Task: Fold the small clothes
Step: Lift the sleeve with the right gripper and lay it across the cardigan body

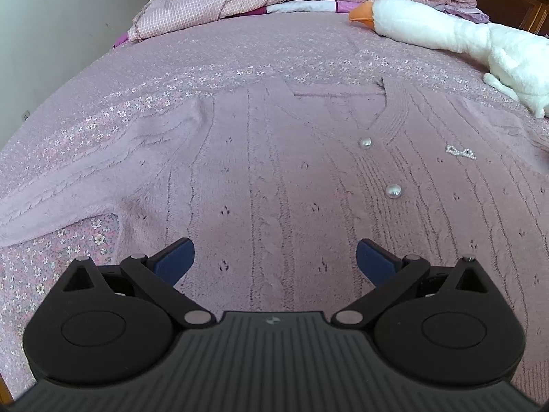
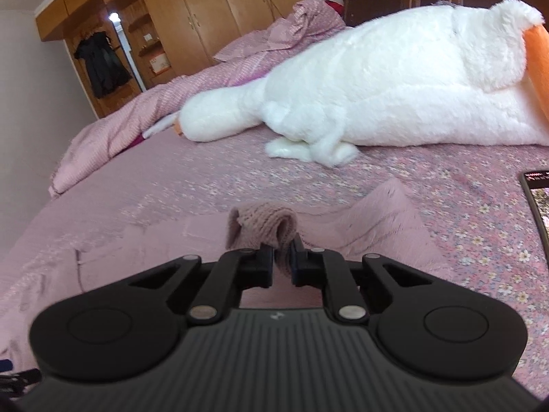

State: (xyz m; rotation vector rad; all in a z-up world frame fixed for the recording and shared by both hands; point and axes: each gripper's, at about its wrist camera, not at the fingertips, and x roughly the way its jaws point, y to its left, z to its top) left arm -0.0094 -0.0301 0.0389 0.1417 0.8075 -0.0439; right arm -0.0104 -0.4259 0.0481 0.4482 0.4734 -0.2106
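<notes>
A pink knitted cardigan [image 1: 274, 178] with pearl buttons [image 1: 364, 143] lies spread flat on the bed, front up, its left sleeve [image 1: 85, 185] stretched out to the side. My left gripper [image 1: 274, 257] hovers open over the cardigan's lower body, its blue pads wide apart with nothing between them. In the right wrist view my right gripper [image 2: 282, 257] is shut on a bunched fold of the cardigan's sleeve cuff [image 2: 264, 226], lifted above the bedspread, with more of the sleeve [image 2: 377, 219] trailing to the right.
A big white plush goose [image 2: 394, 79] lies across the far side of the bed, also the plush goose [image 1: 446, 31] at upper right. A crumpled pink checked duvet [image 1: 223, 3] is at the head. A phone [image 2: 538, 202] lies at the right on the flowered bedspread [image 2: 171, 178]. Wooden wardrobes [image 2: 206, 10] stand behind.
</notes>
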